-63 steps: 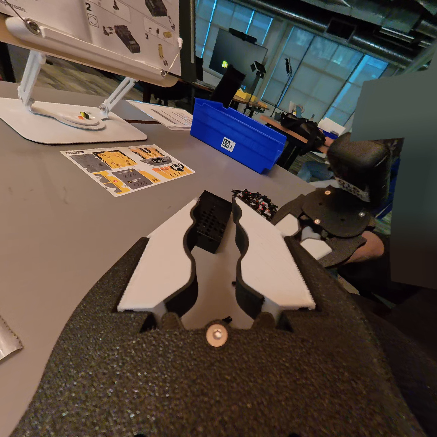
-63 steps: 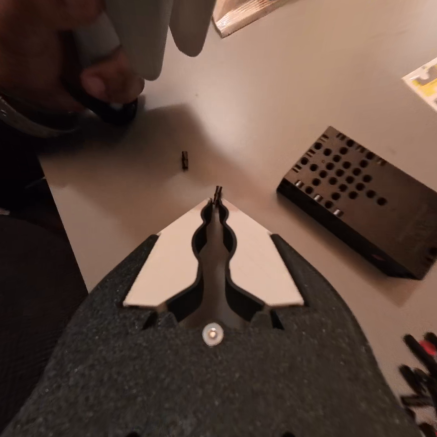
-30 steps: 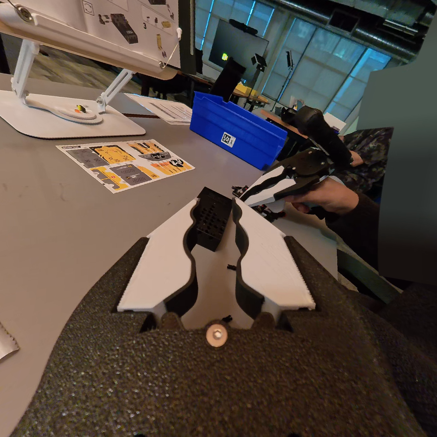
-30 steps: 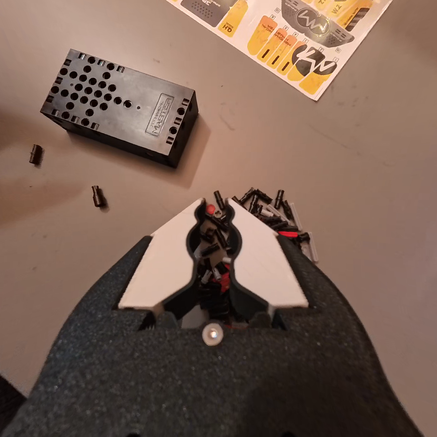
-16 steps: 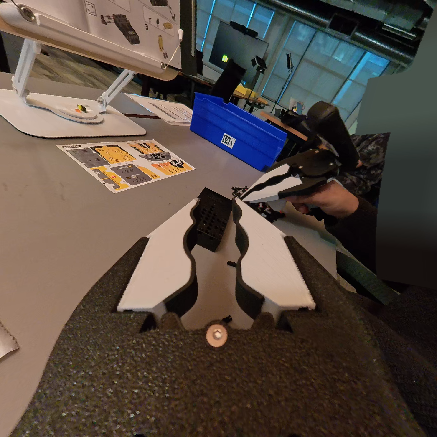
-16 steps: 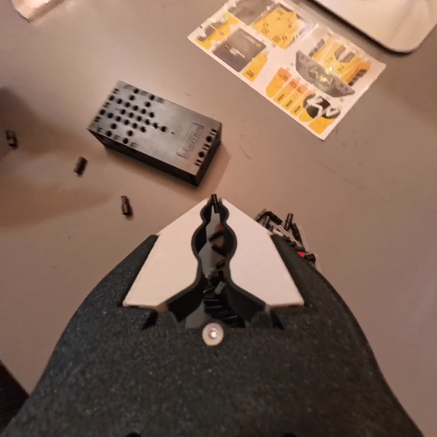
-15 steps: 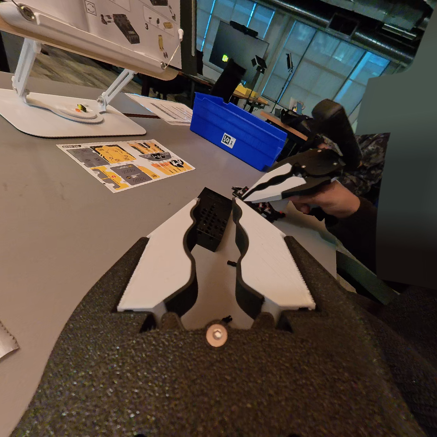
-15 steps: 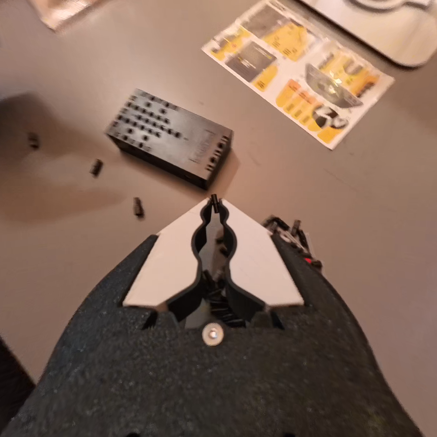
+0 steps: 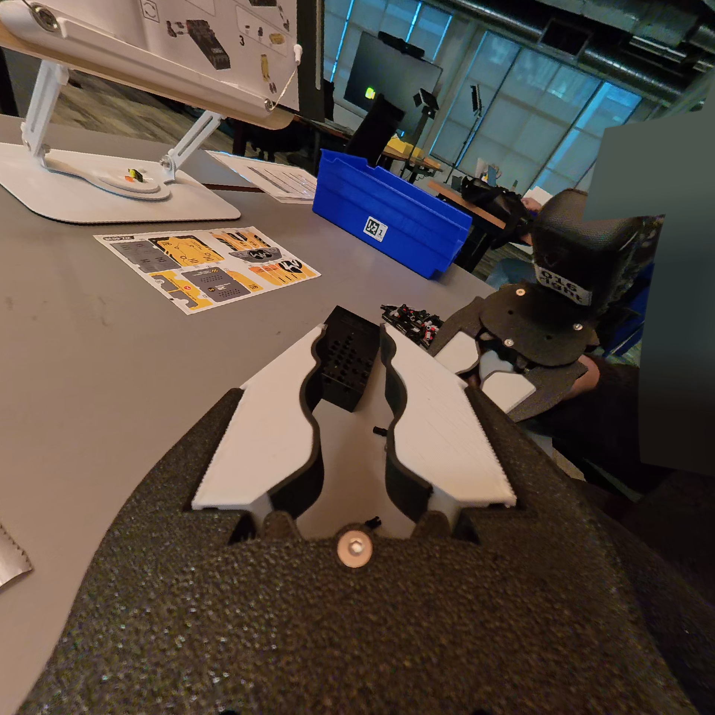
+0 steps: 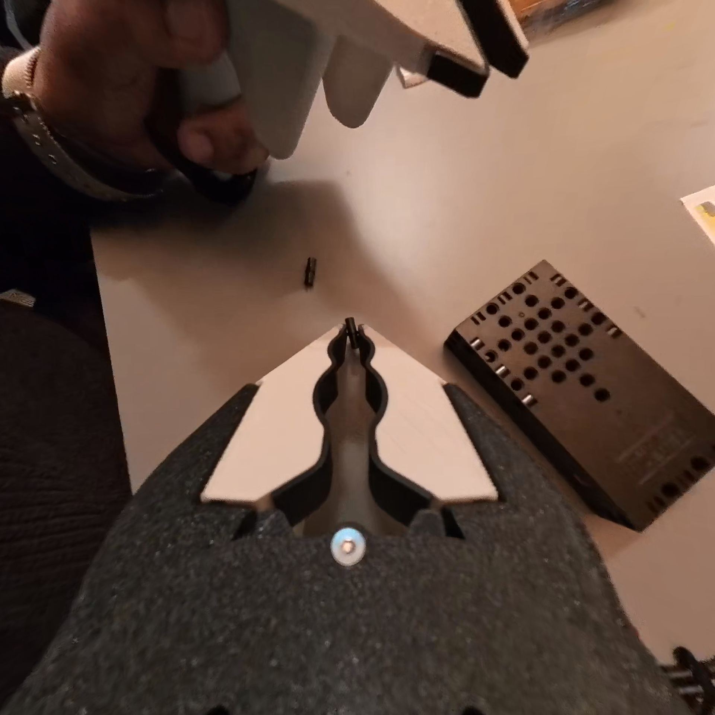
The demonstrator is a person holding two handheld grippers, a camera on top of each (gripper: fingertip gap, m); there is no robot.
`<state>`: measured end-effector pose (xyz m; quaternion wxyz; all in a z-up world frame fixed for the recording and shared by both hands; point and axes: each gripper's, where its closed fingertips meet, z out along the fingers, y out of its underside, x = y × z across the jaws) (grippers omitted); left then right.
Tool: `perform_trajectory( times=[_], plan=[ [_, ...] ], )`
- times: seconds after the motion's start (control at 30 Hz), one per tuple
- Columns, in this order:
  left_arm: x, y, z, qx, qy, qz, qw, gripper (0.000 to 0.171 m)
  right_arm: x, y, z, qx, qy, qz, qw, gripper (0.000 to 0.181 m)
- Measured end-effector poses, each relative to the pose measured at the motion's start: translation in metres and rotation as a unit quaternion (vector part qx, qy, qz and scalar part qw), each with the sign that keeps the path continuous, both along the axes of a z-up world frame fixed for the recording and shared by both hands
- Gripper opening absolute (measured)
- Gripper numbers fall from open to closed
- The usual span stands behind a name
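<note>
Left gripper point(image 9: 350, 332) hangs low over the grey table point(image 9: 96, 367), fingers pointing forward and a little down, jaws parted wide and holding nothing. The black perforated block point(image 9: 348, 361) lies flat on the table, seen in the gap between the fingertips; no contact can be made out. A loose black pin point(image 9: 379, 430) lies nearer than the block, just beside the right finger's inner edge.

Right gripper point(image 10: 351, 329) points down at the table, jaws pinched almost together on a small black pin point(image 10: 351, 327) that sticks out at the tips. A second black pin point(image 10: 309, 272) lies on the table just beyond the tips. The block point(image 10: 588, 390) sits right of the tips, apart from them. The person's left hand point(image 10: 154, 77) grips the other tool's handle, up and left of the block.

Left of the block, farther back: a white tilted stand point(image 9: 116, 185) carrying an instruction sheet. Behind the block, a yellow-and-grey sticker sheet point(image 9: 205, 265) lies flat. Right of the block, a pile of small black and red pins point(image 9: 412, 319); behind it a blue bin point(image 9: 390, 216). Background: big windows, dark screen, other desks.
</note>
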<state>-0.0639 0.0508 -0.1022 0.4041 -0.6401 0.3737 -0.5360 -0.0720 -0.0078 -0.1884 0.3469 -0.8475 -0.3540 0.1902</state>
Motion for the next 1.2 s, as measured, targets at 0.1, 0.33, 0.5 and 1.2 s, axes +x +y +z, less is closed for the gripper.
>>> perform_trajectory(
  times=[0.1,0.33,0.5,1.2],
  plan=[
    [0.000,-0.001,0.001,0.003,-0.001,0.000,1.000,0.025,0.001,0.003,-0.002,-0.003,-0.008,0.000,1.000,0.007],
    [0.000,-0.002,0.000,0.003,0.000,-0.003,1.000,0.025,0.016,-0.005,0.016,-0.003,0.054,-0.024,0.998,0.021],
    [0.000,-0.001,0.000,0.000,0.000,-0.003,1.000,0.025,0.076,-0.001,0.032,0.039,0.028,-0.112,0.993,0.021],
    [0.000,0.004,-0.001,-0.009,-0.002,0.004,1.000,0.025,0.164,-0.064,0.005,0.026,-0.084,-0.187,0.978,0.010]
  ],
)
